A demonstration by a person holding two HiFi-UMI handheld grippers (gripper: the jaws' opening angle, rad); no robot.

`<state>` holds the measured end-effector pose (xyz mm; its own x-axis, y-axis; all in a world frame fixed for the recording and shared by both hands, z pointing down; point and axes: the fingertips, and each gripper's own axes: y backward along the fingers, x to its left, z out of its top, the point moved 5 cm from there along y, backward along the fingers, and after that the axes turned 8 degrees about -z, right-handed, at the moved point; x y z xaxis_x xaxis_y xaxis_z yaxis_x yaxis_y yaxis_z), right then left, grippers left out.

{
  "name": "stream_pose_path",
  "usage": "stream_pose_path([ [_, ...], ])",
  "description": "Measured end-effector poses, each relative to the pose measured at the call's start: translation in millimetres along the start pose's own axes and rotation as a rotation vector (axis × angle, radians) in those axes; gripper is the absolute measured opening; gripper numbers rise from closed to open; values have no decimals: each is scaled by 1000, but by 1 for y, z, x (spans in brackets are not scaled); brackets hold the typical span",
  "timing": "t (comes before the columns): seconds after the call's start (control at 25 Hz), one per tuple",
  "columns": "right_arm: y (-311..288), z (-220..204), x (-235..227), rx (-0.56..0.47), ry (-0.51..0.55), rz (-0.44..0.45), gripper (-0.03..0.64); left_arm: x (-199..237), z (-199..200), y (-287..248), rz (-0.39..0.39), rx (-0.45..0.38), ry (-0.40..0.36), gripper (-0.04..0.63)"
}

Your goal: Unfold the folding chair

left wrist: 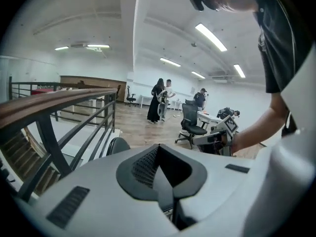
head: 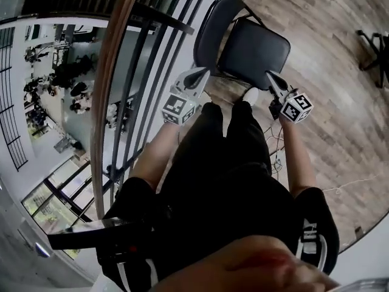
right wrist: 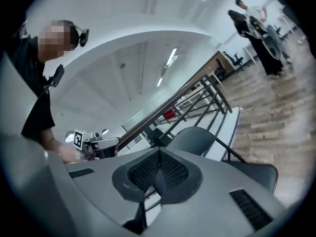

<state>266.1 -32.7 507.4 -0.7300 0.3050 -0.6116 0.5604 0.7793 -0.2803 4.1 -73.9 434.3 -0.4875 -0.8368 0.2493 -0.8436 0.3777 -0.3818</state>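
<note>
The black folding chair (head: pixel 252 50) stands opened on the wooden floor, seat flat and backrest (head: pixel 209 29) toward the railing. Both grippers hang in the air on the near side of it, touching nothing. My left gripper (head: pixel 200 73) is shut and empty, pointing at the chair's left side. My right gripper (head: pixel 270 76) is shut and empty near the seat's front right corner. In the left gripper view the shut jaws (left wrist: pixel 159 154) meet, with the chair's back (left wrist: pixel 118 144) below. In the right gripper view the closed jaws (right wrist: pixel 157 174) sit over the backrest (right wrist: pixel 195 139) and seat (right wrist: pixel 256 174).
A wooden handrail on black bars (head: pixel 112 72) runs along the left, with a drop to a lower floor beyond. Cables (head: pixel 276 145) lie on the floor by my legs. An office chair (head: pixel 374 50) stands at far right. People (left wrist: pixel 159 100) and another office chair (left wrist: pixel 192 125) are farther off.
</note>
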Motion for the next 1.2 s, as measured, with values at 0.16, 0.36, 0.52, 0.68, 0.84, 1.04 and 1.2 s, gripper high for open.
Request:
stream_pose_path([
  [0.16,-9,59,92,-6,278,68,6,-10,45,23,-26,-97,-32,3],
  [0.36,-16,100,174,-64,335,173,6,-20,84,44,-53,-214,-47,3],
  [0.52,-25,104,209,-51,485,186,6,-24,102,54,-77,-284,-32,3],
  [0.68,-33,104,232,-56,520,200,6,-30,111,62,-80,-298,-99,3],
  [0.84,-40,103,246,-61,537,208,6,-33,114,70,-101,-308,-124,3],
  [1.04,-45,97,256,-54,546,216,6,-31,113,79,-101,-310,-136,3],
  [1.2,-48,98,259,-49,551,217,6,-29,116,82,-107,-311,-141,3],
])
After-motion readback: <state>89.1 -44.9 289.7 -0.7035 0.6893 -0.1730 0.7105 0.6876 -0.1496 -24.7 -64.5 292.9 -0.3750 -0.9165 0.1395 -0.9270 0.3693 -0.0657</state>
